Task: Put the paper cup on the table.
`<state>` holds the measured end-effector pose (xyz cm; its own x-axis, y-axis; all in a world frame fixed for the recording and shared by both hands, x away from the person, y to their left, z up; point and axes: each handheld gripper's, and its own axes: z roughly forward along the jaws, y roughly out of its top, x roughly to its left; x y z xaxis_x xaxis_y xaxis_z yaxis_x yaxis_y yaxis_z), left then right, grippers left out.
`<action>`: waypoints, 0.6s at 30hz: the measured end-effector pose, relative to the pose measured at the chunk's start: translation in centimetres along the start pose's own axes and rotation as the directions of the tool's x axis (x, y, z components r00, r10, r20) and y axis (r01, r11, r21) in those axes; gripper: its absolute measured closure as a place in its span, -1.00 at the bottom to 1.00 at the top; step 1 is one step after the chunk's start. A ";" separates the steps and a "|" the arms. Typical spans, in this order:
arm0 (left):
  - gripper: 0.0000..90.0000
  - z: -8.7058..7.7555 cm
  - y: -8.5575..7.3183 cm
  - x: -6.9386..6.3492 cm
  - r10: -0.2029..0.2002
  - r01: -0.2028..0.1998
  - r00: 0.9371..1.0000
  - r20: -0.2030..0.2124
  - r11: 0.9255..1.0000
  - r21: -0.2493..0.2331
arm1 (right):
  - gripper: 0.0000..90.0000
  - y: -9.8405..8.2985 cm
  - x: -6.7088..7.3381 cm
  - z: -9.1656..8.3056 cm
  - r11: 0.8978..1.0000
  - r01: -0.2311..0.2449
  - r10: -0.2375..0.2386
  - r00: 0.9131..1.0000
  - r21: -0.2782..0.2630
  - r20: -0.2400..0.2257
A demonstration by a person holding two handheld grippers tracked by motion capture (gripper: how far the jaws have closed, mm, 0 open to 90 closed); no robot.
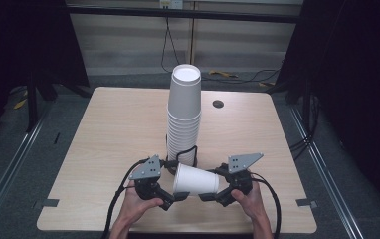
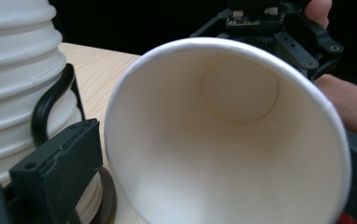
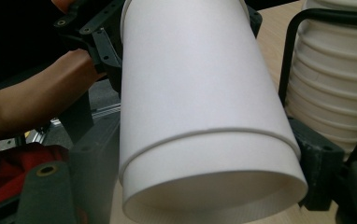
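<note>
Lying on its side between my two grippers, the loose paper cup hangs just above the table, at about 6 o'clock from the tall stack of cups, which stands near the table's middle. From above, my left gripper sits at the cup's 9 o'clock and my right gripper at its 3 o'clock, but the jaw tips are small and dark there — hard to read. My left gripper's own view looks straight into the cup's mouth, down to its round bottom; one black jaw stands clear of the rim at 8 o'clock, so this gripper is open, and the other jaw is cut off behind the cup. My right gripper's view gives the outside instead: the narrow base end sits between both jaws, which press its wall, so that gripper is clamped on the cup. The stack is cropped at 3 o'clock there — its top is out of frame.
</note>
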<state>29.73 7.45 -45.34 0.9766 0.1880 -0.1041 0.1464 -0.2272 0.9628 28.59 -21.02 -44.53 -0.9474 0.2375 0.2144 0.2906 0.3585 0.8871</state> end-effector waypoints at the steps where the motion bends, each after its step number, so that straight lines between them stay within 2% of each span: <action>1: -1.00 0.1 0.0 0.0 0.000 0.000 1.000 0.003 1.000 -0.002 | -0.48 0.1 0.0 0.0 1.000 0.003 -0.003 1.000 0.000 -0.001; 6: -1.00 0.7 -0.1 0.1 -0.007 0.007 1.000 0.018 1.000 0.015 | -0.48 0.3 0.1 0.1 1.000 0.007 -0.007 1.000 0.013 0.002; 8: -1.00 0.8 -0.1 0.1 -0.015 0.015 0.999 0.043 1.000 0.005 | -0.48 0.3 0.2 0.2 1.000 0.012 -0.012 1.000 0.020 0.003; 13: -0.96 0.9 0.0 0.0 -0.006 0.006 0.999 0.045 1.000 -0.006 | -0.48 0.4 0.2 0.0 1.000 0.016 -0.016 1.000 0.012 -0.002; 18: -0.95 1.0 0.1 0.1 -0.013 0.014 0.998 0.067 1.000 -0.017 | -0.48 0.5 0.2 0.0 1.000 0.025 -0.025 1.000 0.007 -0.014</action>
<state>30.01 6.49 -45.51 0.9830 0.1262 -0.1331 0.1575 -0.2084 0.9653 28.53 -20.80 -44.06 -0.9560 0.2162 0.1981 0.2681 0.3705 0.8893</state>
